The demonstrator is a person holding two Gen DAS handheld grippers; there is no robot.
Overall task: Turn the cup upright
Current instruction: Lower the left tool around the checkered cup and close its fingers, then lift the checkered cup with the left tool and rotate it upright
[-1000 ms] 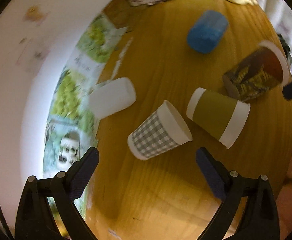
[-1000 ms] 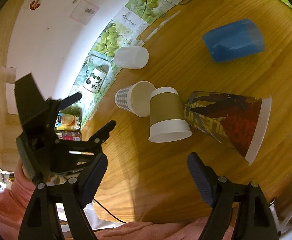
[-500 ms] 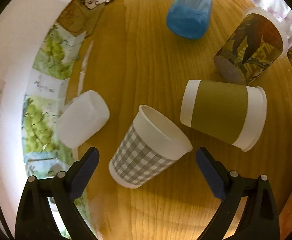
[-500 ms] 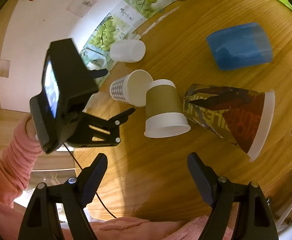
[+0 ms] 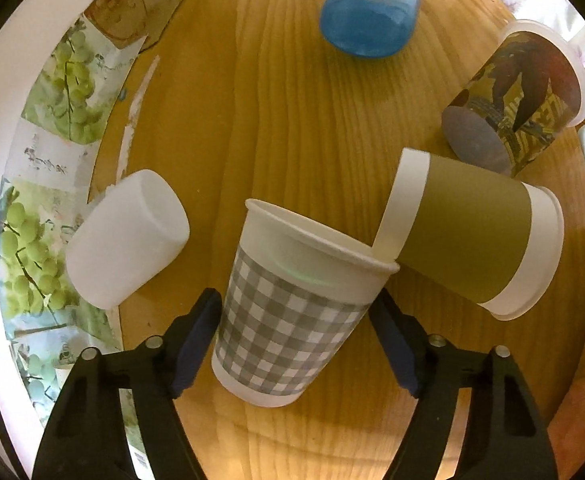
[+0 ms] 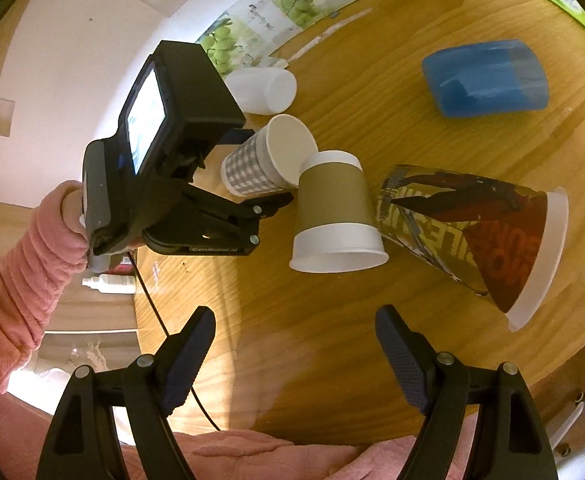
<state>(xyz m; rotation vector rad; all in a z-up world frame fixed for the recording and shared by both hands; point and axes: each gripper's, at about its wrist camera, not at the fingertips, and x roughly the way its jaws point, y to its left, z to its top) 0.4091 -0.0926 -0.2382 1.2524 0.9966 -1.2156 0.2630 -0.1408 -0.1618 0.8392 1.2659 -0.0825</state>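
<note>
Left gripper [image 5: 294, 320]: spread wide, pads flanking the checked cup [image 5: 292, 312], contact unclear.
Right gripper [image 6: 294, 352]: spread wide, holding nothing.
Checked cup: on its side between the left gripper's pads.

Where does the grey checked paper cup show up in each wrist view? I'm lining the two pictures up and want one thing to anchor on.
Left wrist view: the checked cup lies low and central, between the left gripper fingers.
Right wrist view: the checked cup is above centre, left of middle, beside the left gripper.
Shared landmark: the olive-banded cup, touching its rim.
</note>
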